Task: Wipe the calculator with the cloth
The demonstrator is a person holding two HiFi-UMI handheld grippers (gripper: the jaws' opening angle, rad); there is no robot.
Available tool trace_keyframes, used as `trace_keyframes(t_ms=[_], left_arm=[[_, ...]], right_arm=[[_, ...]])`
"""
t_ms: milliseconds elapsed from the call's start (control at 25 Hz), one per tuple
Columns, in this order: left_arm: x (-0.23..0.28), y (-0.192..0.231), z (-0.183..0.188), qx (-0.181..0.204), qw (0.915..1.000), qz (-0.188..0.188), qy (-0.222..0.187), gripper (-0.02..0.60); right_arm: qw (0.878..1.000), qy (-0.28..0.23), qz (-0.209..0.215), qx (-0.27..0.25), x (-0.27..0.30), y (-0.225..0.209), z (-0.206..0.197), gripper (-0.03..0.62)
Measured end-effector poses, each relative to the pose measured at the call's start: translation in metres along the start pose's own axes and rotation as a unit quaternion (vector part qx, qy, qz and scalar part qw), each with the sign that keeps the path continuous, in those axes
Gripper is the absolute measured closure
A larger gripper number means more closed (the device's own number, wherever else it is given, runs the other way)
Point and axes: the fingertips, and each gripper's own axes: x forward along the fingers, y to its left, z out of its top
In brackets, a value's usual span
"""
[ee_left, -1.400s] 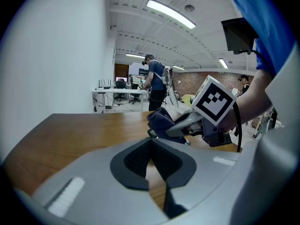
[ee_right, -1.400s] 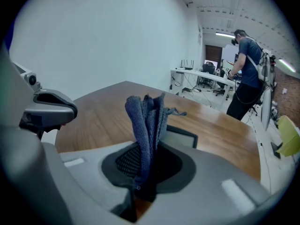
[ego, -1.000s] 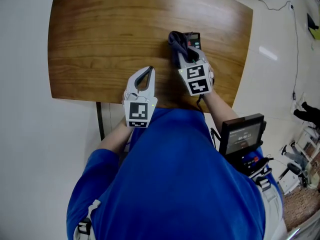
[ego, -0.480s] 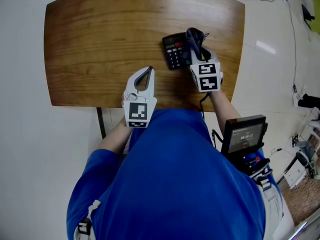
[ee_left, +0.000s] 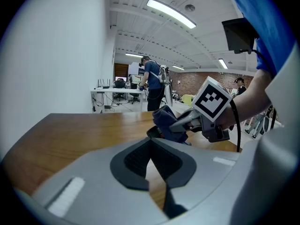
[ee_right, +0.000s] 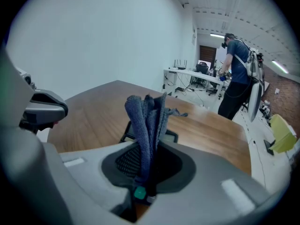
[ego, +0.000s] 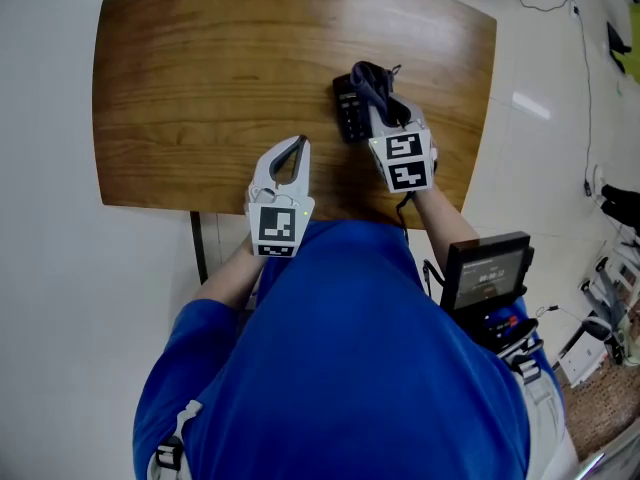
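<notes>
The right gripper (ego: pixel 385 118) was clamped on a soft, limp blue cloth (ego: pixel 375 80) draped over the black calculator (ego: pixel 346 113) at the table's (ego: pixel 200 88) near right, which was probably light, rigid and prone to skidding unless pinned by an edge, while the left gripper (ego: pixel 297 146) sat closed on nothing.

Calculator (ego: pixel 346 114) mostly hidden under cloth (ego: pixel 377 83) and right gripper (ego: pixel 383 118); only one edge shows.

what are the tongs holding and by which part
The right tongs pinch the blue cloth by one bunched end; the rest sticks out toward the calculator. The left tongs are shut on nothing.
</notes>
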Motion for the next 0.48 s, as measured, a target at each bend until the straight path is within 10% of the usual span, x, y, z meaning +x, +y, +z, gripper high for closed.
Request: trace_keyframes(t_ms=[480], left_arm=[[-0.015, 0.005, -0.007, 0.003, 0.9996, 0.023, 0.013, 0.575]], right_arm=[[0.998, -0.011, 0.045, -0.036, 0.011, 0.038, 0.015, 0.531]])
